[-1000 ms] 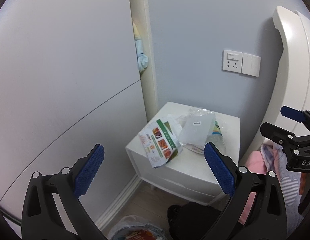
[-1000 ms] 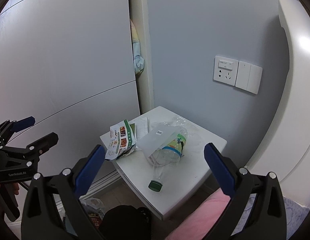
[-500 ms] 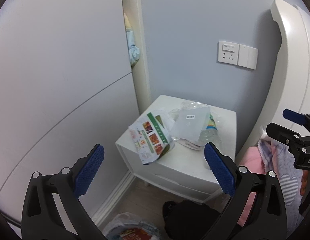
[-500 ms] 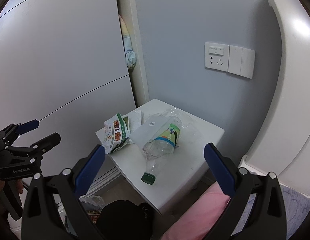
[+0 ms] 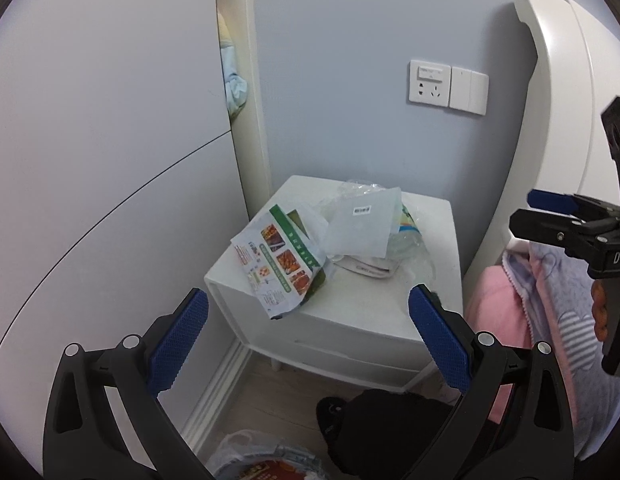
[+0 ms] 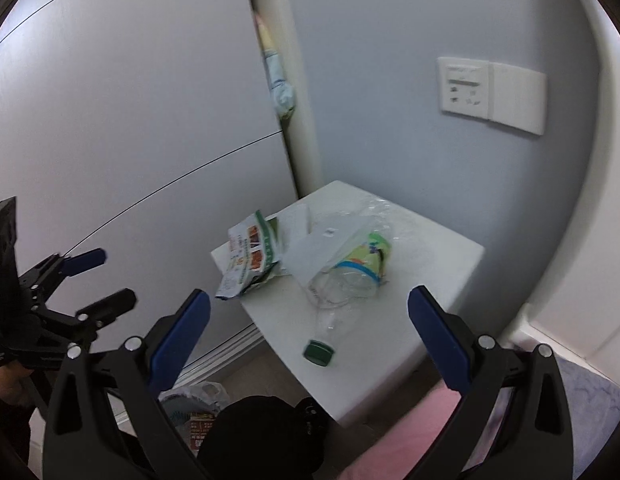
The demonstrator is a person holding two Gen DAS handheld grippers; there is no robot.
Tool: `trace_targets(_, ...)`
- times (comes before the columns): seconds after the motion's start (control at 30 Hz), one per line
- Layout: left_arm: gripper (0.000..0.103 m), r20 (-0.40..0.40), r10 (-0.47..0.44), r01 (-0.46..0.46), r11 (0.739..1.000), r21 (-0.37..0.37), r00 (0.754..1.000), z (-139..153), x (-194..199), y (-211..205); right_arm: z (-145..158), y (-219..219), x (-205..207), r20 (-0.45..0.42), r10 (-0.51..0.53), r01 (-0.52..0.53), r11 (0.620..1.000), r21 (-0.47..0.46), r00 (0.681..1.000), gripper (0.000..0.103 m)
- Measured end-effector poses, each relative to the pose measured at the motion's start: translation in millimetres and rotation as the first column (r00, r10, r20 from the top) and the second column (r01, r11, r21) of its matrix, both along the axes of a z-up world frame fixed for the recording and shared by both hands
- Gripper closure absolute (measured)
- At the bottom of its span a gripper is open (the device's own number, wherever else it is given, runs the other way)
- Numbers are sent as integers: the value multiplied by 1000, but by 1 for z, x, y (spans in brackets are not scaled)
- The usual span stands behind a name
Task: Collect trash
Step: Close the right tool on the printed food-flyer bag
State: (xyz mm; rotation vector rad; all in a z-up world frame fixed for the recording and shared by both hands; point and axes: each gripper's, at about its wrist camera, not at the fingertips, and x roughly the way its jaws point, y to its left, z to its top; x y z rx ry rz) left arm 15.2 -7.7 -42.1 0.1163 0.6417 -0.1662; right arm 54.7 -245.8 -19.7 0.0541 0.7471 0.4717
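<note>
Both tongs (image 5: pixel 308 330) (image 6: pixel 309 330) gape, well short of the trash (image 5: pixel 321 240).

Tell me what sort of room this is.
Most likely a bedroom. A white nightstand littered with trash stands in the corner beside a white headboard, pink bedding lies next to it, and the tall pale panels on the left look like wardrobe doors.

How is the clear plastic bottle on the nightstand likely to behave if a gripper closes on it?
The bottle looks empty and already crumpled, so it is probably very light and would buckle under a squeeze. Lying on its side on the nightstand, it might roll or skid if nudged. Its green cap looks the stiffest place to grip.
</note>
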Motion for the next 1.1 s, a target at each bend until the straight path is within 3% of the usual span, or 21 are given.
trace_targets(0.3, 6, 0, -6, 6, 1000, -13, 1000, -14, 30, 18, -3, 20, 50, 29, 109, -111, 989, 95, 994, 6)
trace_targets(0.47, 6, -14, -18, 17, 999, -42, 1000, -23, 54, 31, -9, 37, 86, 21, 184, -185, 981, 60, 983, 6)
trace_targets(0.7, 6, -39, -34, 31, 997, -72, 999, -37, 97, 56, -22, 75, 127, -19, 318, -318, 948, -13, 948, 6)
trace_targets(1.1, 6, -98, -142, 133, 987, -94, 985, -73, 163, 72, -67, 128, 193, -208, 478, -487, 873, 7, 854, 6)
